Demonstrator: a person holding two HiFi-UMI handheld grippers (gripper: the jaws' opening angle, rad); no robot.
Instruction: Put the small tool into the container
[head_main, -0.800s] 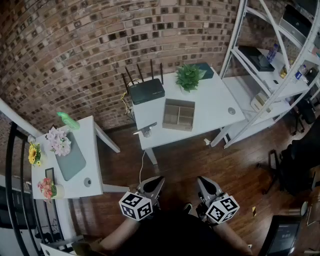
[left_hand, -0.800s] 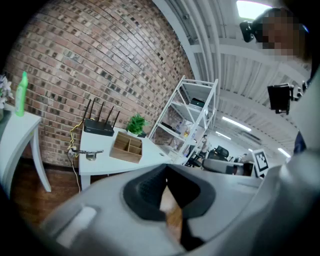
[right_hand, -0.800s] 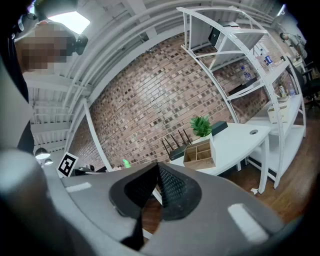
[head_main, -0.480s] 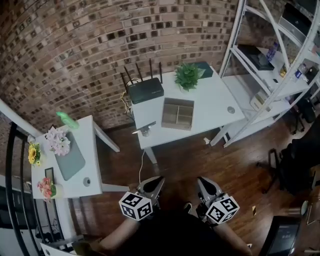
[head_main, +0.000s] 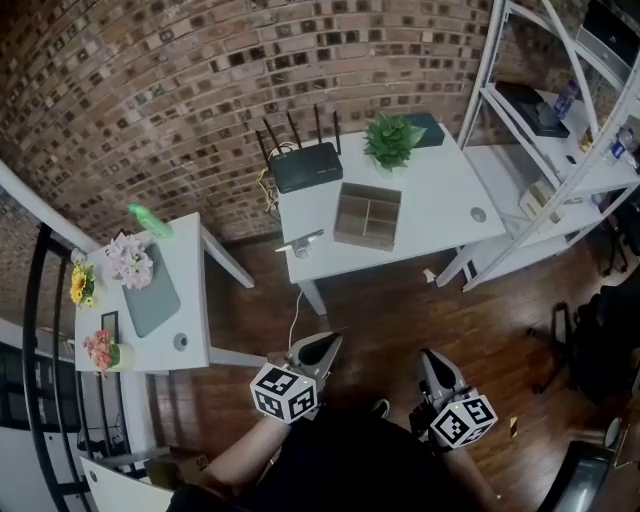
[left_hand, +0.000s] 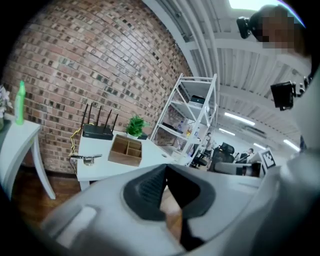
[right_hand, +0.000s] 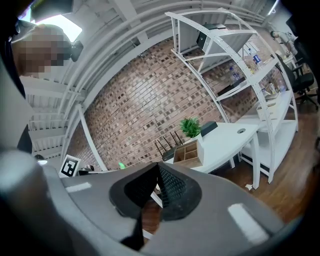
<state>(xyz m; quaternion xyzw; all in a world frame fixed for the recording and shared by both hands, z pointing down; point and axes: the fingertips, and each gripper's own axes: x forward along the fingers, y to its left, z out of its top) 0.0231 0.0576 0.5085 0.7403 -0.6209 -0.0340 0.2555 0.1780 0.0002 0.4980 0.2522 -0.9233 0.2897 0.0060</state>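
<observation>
On table: container, small tool

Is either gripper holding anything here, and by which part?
Nothing is held. The left gripper and the right gripper both have their jaws shut with nothing between them; the small tool lies on the white table, far from both.

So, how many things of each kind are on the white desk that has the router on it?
Router: 1
Potted plant: 1
Wooden container: 1
Small tool: 1
Dark flat item behind the plant: 1
Total: 5
</observation>
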